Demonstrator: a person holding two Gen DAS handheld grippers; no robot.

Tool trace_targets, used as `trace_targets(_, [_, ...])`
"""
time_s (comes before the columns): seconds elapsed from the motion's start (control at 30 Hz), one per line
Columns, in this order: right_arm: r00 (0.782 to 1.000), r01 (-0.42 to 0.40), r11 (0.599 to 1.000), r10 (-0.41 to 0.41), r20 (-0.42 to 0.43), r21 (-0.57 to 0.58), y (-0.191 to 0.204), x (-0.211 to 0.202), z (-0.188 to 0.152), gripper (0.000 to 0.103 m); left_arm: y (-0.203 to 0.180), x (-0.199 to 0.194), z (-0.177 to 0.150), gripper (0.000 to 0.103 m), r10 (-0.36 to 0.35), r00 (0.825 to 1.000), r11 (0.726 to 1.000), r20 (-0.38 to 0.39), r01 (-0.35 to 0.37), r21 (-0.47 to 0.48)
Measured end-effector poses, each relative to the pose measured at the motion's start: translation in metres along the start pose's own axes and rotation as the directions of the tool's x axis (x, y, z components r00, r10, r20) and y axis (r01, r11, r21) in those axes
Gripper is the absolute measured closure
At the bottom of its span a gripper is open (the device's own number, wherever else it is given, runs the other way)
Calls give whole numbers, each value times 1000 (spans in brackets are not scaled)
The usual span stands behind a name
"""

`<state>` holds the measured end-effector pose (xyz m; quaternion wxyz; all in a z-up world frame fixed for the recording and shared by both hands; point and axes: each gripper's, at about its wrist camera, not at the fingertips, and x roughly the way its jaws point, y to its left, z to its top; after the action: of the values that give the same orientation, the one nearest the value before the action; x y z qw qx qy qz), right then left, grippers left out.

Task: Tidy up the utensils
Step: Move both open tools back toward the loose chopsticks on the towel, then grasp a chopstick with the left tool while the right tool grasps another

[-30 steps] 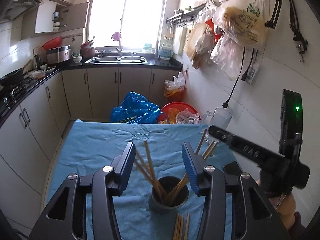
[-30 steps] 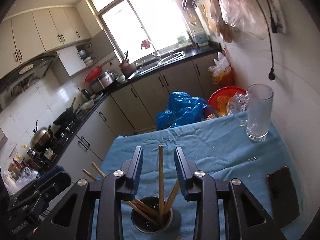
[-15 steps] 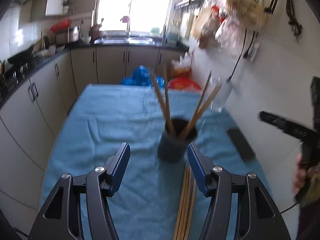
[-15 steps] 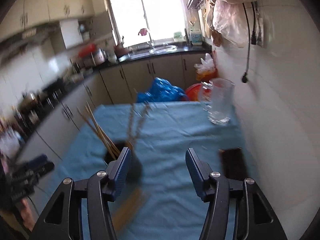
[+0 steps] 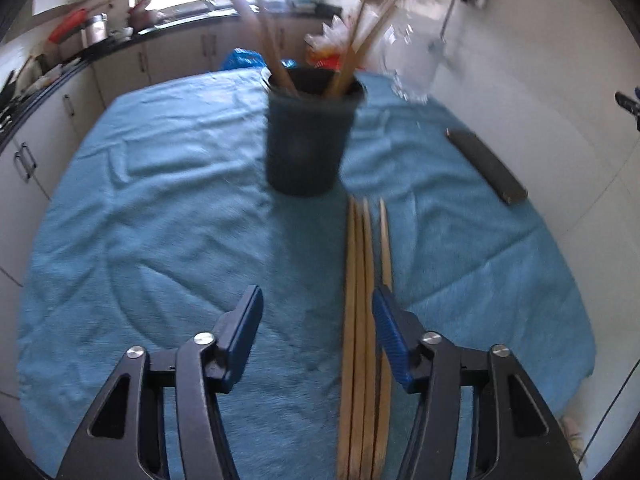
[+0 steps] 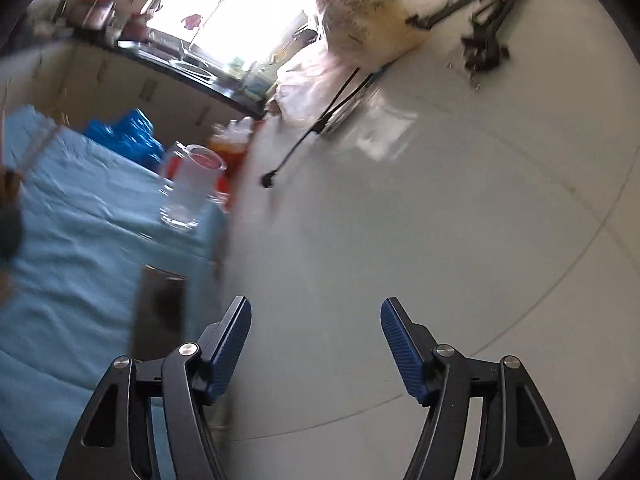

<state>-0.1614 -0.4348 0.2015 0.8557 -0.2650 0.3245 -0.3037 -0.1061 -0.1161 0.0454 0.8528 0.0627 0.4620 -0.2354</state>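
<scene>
A dark utensil cup (image 5: 308,144) stands on the blue cloth (image 5: 160,220) with several wooden chopsticks (image 5: 272,40) upright in it. Several loose chopsticks (image 5: 362,300) lie flat on the cloth in front of the cup. My left gripper (image 5: 316,320) is open and empty, low over the cloth, its right finger beside the loose chopsticks. My right gripper (image 6: 316,332) is open and empty, pointed at the white tiled wall (image 6: 440,200) to the right of the table. The cup only shows as a blur at the left edge of the right wrist view (image 6: 8,224).
A clear glass mug (image 6: 190,192) stands at the table's far right by the wall; it also shows in the left wrist view (image 5: 412,68). A dark phone (image 5: 486,166) lies flat on the cloth's right side, seen too in the right wrist view (image 6: 158,312). Bags hang on the wall above.
My left gripper has pulled back and dropped low, so the loose chopsticks now lie by its right finger. My right gripper has swung right, from the table towards the wall.
</scene>
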Motion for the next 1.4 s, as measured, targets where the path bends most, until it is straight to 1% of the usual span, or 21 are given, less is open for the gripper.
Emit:
trace_targets(0.03, [1000, -6, 1000, 6, 5, -12, 6, 0, -6, 31, -2, 6, -1, 61, -2, 1000, 1000, -16, 2, 6])
trace_targets(0.1, [997, -82, 997, 82, -3, -8, 20, 1, -14, 31, -3, 18, -1, 70, -4, 999, 1000, -49, 4, 11])
trace_targets(0.2, [970, -242, 970, 243, -19, 27, 52, 0, -25, 31, -1, 29, -2, 74, -16, 998, 1000, -66, 16, 1])
trace_targets(0.23, [953, -301, 952, 302, -24, 51, 64, -1, -28, 31, -1, 30, -2, 74, -22, 998, 1000, -58, 22, -2])
trace_targets(0.3, [905, -417, 901, 424, -34, 119, 83, -2, -36, 31, -1, 32, 0, 74, -23, 998, 1000, -60, 23, -3])
trace_targets(0.43, [786, -590, 771, 617, -52, 240, 124, 5, -50, 31, -3, 35, 4, 75, -30, 997, 999, -68, 31, 11])
trace_targets(0.57, [720, -650, 706, 691, -69, 283, 159, 4, -63, 31, -9, 36, 5, 75, -22, 998, 999, -59, 24, 45])
trace_targets(0.6, [704, -662, 690, 706, -74, 294, 164, 3, -67, 31, -13, 37, 6, 77, -9, 998, 998, -54, 12, 64])
trace_targets(0.63, [688, -672, 674, 721, -77, 306, 167, 5, -68, 31, -15, 39, 9, 83, -1, 998, 998, -55, 5, 69])
trace_targets(0.7, [652, -694, 636, 754, -83, 337, 181, 7, -71, 31, -12, 43, 14, 90, -6, 998, 999, -69, 8, 41])
trace_targets(0.77, [618, -710, 603, 781, -89, 364, 187, 8, -73, 31, -8, 48, 18, 90, 2, 997, 1000, -75, 0, 17])
trace_targets(0.8, [600, -718, 586, 795, -94, 376, 191, 9, -74, 31, -6, 50, 18, 92, 27, 996, 1000, -82, -26, 17])
trace_targets(0.83, [589, -722, 577, 802, -99, 381, 194, 8, -75, 31, -5, 50, 18, 95, 44, 996, 999, -81, -43, 20])
trace_targets(0.9, [565, -735, 559, 818, -110, 385, 205, 8, -73, 31, 1, 46, 15, 95, 58, 996, 998, -73, -57, 11])
trace_targets(1.0, [524, -759, 524, 844, -115, 387, 217, 6, -68, 32, 13, 39, 8, 95, 64, 994, 996, -90, -69, -51])
trace_targets(1.07, [504, -770, 505, 856, -114, 391, 227, 5, -61, 39, 22, 34, 4, 95, 50, 993, 992, -107, -62, -106])
trace_targets(1.13, [492, -774, 495, 863, -116, 396, 236, 8, -52, 46, 31, 31, 2, 95, 27, 992, 986, -126, -47, -159])
trace_targets(1.27, [476, -766, 482, 870, -127, 425, 258, 18, -36, 55, 42, 34, 10, 94, -26, 987, 981, -160, -6, -194])
trace_targets(1.3, [481, -761, 485, 868, -126, 431, 260, 20, -34, 56, 43, 37, 14, 94, -28, 986, 981, -165, -4, -193])
trace_targets(1.33, [494, -755, 496, 860, -124, 429, 263, 20, -30, 60, 41, 39, 16, 94, -27, 986, 982, -165, -5, -188])
trace_targets(1.4, [504, -746, 508, 854, -133, 431, 268, 23, -23, 62, 39, 42, 20, 94, -25, 987, 983, -158, -4, -184])
